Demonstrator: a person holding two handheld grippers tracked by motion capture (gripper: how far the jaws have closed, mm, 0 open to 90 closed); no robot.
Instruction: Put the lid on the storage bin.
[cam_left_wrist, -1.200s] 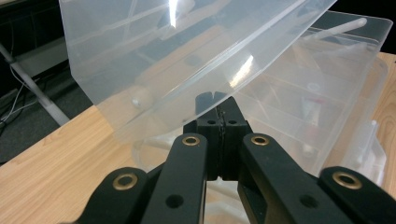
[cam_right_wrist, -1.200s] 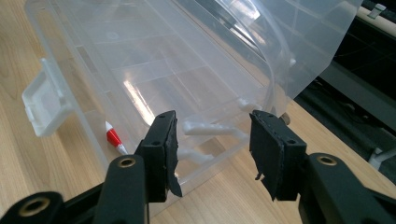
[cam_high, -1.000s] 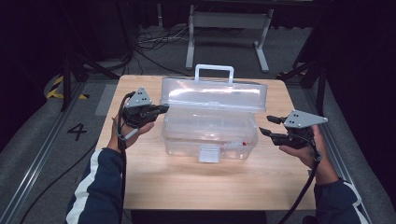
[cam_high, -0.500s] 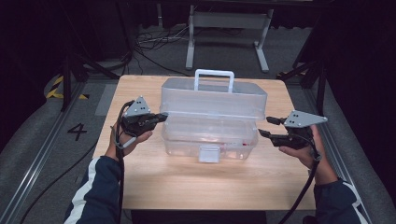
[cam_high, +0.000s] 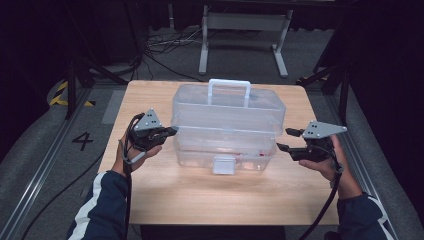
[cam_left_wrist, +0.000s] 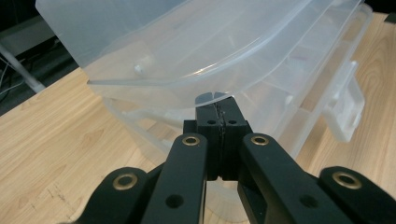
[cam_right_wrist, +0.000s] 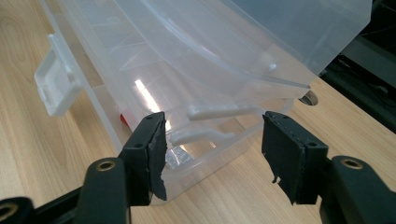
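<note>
A clear plastic box (cam_high: 227, 125) with a white carry handle (cam_high: 229, 90) and a front latch (cam_high: 223, 164) stands mid-table. Its lid (cam_left_wrist: 187, 51) sits slightly raised at the left end. My left gripper (cam_high: 172, 131) is shut with nothing between its jaws, its tips (cam_left_wrist: 216, 105) tucked under the lid's rim. At the box's right end my right gripper (cam_high: 285, 140) is open; its jaws have just been opening, and its pads (cam_right_wrist: 156, 144) press on nothing. The box end (cam_right_wrist: 196, 60) with its hinge arms lies just beyond the gap. Something small and red (cam_right_wrist: 123, 119) lies inside.
The wooden table (cam_high: 200, 200) has bare room in front of the box and on both sides. Behind the table stand a metal frame (cam_high: 240, 25) and floor cables (cam_high: 165, 40). A "4" (cam_high: 82, 141) marks the floor at the left.
The lid has come down from a more raised position, and my left gripper has sunk with it. The right gripper's jaws have spread wider while the hand stayed in place.
</note>
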